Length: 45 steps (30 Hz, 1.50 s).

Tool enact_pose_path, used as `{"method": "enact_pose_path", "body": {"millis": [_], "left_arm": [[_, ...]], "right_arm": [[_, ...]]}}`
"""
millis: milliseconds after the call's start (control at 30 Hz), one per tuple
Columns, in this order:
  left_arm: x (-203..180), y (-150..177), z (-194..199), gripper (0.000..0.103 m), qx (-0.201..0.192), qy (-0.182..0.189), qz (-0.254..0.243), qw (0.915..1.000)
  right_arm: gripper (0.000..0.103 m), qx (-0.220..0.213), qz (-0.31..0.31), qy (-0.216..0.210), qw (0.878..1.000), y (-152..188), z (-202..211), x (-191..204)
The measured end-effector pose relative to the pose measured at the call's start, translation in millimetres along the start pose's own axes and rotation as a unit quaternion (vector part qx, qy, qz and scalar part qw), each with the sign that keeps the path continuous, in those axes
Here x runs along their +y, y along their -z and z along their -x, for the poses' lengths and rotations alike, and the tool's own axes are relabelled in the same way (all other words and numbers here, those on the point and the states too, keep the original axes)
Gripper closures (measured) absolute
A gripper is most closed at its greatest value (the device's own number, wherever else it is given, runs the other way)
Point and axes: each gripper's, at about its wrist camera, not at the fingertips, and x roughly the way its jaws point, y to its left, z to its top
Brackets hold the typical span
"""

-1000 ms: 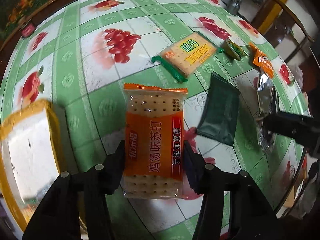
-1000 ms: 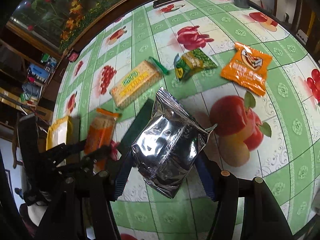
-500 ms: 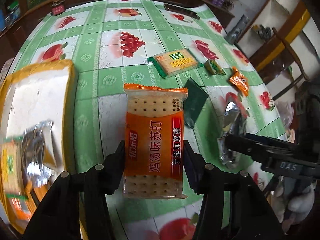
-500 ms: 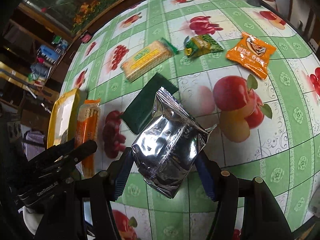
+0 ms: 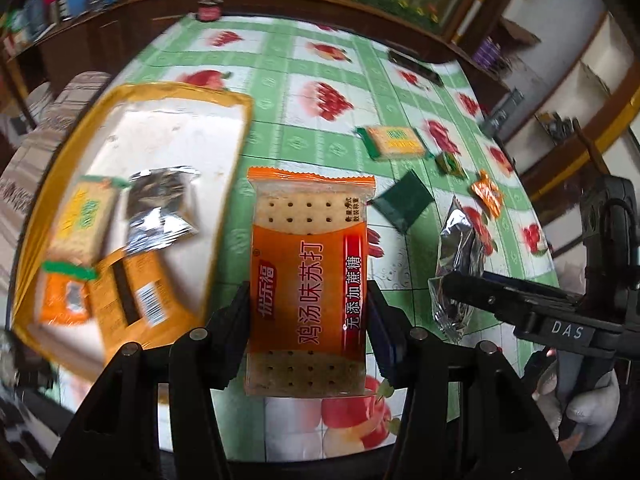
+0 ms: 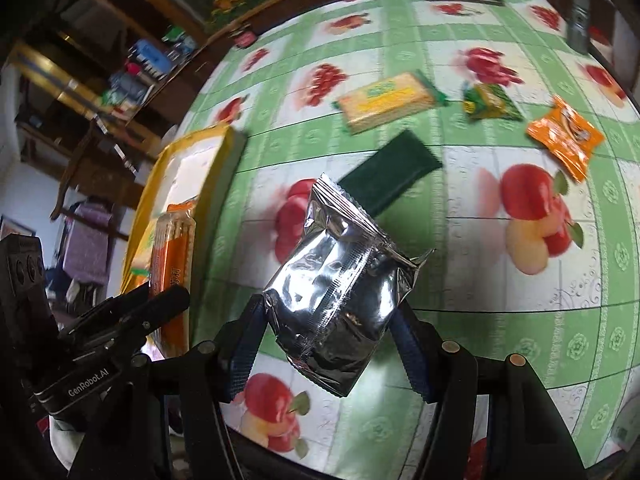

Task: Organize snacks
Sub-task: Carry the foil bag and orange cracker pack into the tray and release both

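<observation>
My left gripper (image 5: 308, 316) is shut on an orange soda cracker pack (image 5: 308, 264) and holds it above the table, just right of the yellow tray (image 5: 236, 100). My right gripper (image 6: 328, 328) is shut on a silver foil snack bag (image 6: 340, 276), raised over the table's near side. In the right wrist view the left gripper and its cracker pack (image 6: 176, 236) show at the left by the tray (image 6: 224, 140). In the left wrist view the silver bag (image 5: 456, 256) shows at the right.
The tray holds several snack packs, among them a silver bag (image 5: 160, 208) and a yellow cracker pack (image 5: 84, 216). On the fruit-print tablecloth lie a yellow cracker pack (image 6: 388, 100), a dark green packet (image 6: 388, 176), a small green bag (image 6: 492, 102) and an orange bag (image 6: 564, 136).
Both grippers have moved left toward the tray with their packs held. The tray and its contents now fill the left of the left wrist view.
</observation>
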Motion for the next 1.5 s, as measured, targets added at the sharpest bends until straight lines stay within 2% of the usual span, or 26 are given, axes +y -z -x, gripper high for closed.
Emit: {"method": "enact_pose_path", "body": {"millis": [300,667,933,1500], "left_arm": [[22.8,7.0,35.3,0.051,-0.041,-0.035,0.029,0.9981],[63.1,-9.7,54.1,0.051,-0.06,-0.077,0.032,0.9947],[90.3,-26.0,44.0,0.051,-0.052,-0.09,0.019,0.9944],[157.1,-69.9,-12.6,0.051,-0.013,-0.08,0.014,0.9966]], "right_arm": [[0.04,0.014,0.059,-0.023,0.998,0.1,-9.0,43.0],[0.04,0.026,0.1,-0.051,0.993,-10.3,-31.9,98.6],[0.04,0.033,0.102,-0.05,0.993,-25.8,-52.0,126.8],[0.04,0.027,0.115,-0.034,0.992,-77.4,-112.8,188.8]]}}
